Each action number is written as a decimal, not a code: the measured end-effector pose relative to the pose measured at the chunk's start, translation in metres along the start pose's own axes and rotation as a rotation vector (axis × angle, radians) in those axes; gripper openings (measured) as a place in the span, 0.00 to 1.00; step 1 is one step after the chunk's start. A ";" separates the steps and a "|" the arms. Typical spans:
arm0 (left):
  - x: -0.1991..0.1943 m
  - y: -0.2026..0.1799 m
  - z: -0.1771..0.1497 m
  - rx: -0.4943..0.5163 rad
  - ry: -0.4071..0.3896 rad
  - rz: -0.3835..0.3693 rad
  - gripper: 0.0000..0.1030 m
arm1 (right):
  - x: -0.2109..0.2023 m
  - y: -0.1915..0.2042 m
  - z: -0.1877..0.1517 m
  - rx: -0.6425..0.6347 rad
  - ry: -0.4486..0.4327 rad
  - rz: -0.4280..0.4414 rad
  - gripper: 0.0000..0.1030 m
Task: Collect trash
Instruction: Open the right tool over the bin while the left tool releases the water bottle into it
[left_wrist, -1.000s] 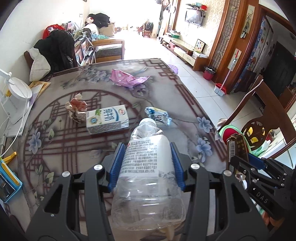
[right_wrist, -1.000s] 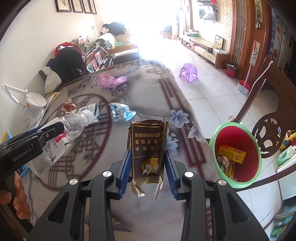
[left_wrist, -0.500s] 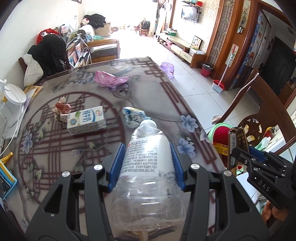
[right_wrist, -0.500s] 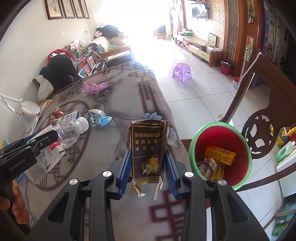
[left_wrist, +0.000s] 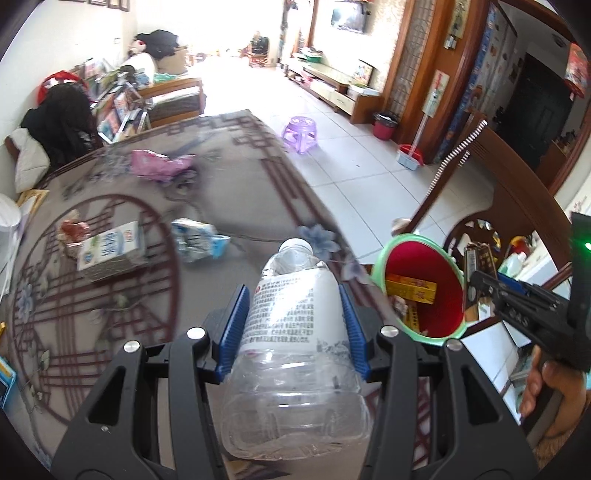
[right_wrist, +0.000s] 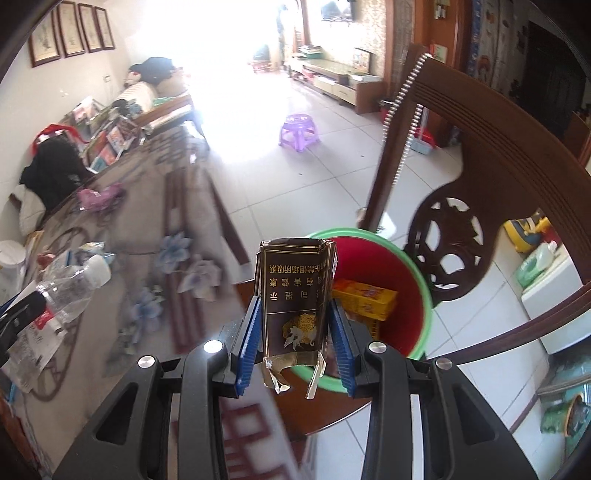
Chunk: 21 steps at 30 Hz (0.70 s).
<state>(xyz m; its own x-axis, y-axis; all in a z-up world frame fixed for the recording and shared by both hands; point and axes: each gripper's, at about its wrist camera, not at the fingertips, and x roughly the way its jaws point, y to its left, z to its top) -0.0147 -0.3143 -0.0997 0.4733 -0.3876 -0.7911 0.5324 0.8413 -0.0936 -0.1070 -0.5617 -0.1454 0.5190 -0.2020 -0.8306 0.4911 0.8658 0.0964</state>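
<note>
Far left of the right-wrist view, the left gripper (left_wrist: 293, 325) has its blue pads clamped on a clear plastic bottle (left_wrist: 291, 332); its white label carries dense small print too fine to read, and the cap points toward the upper middle of the frame. At centre, the right gripper (right_wrist: 293, 339) pinches a dark brown cigarette pack (right_wrist: 293, 302), gold Chinese characters upside down above a gold emblem, standing upright between the pads. Just behind it, right of centre, sits the green-rimmed red bin (right_wrist: 421, 280) with a yellow box (right_wrist: 365, 299) inside.
</note>
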 end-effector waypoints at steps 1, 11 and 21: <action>0.003 -0.007 0.001 0.008 0.004 -0.013 0.46 | 0.005 -0.006 0.004 0.002 0.001 -0.006 0.34; 0.044 -0.088 0.022 0.146 0.039 -0.168 0.46 | -0.004 -0.072 0.016 0.142 -0.083 -0.111 0.62; 0.098 -0.172 0.041 0.305 0.074 -0.276 0.48 | -0.034 -0.117 -0.010 0.291 -0.095 -0.176 0.62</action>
<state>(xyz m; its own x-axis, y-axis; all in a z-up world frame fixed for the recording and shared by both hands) -0.0310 -0.5123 -0.1360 0.2381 -0.5456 -0.8035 0.8208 0.5553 -0.1338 -0.1888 -0.6514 -0.1334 0.4645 -0.3900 -0.7951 0.7507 0.6497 0.1198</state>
